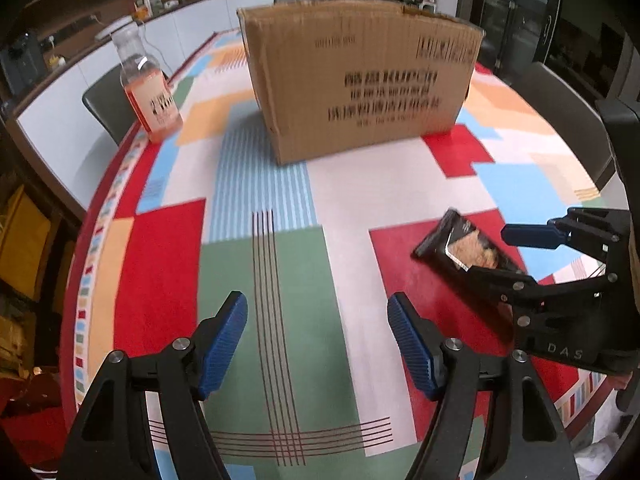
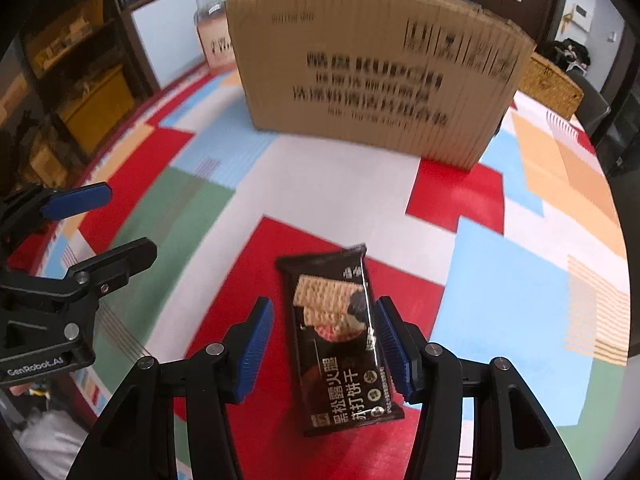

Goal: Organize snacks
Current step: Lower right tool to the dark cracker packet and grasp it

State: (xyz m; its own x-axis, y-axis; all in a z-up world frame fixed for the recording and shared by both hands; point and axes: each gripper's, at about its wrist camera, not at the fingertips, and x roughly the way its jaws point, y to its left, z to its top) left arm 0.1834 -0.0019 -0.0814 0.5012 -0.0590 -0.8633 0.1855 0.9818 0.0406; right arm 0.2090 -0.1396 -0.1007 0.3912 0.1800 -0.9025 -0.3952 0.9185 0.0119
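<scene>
A dark cracker packet lies on a red patch of the tablecloth, between the fingers of my right gripper. The right gripper is open; its right pad is at the packet's edge and the left pad stands apart from it. The packet also shows in the left wrist view, partly hidden by the right gripper. My left gripper is open and empty above the green patch. A cardboard box stands at the far middle of the table; it also shows in the right wrist view.
A bottle of orange liquid stands left of the box, near the table's left edge. The left gripper shows at the left of the right wrist view. A woven mat or board lies behind the box to the right. Chairs surround the table.
</scene>
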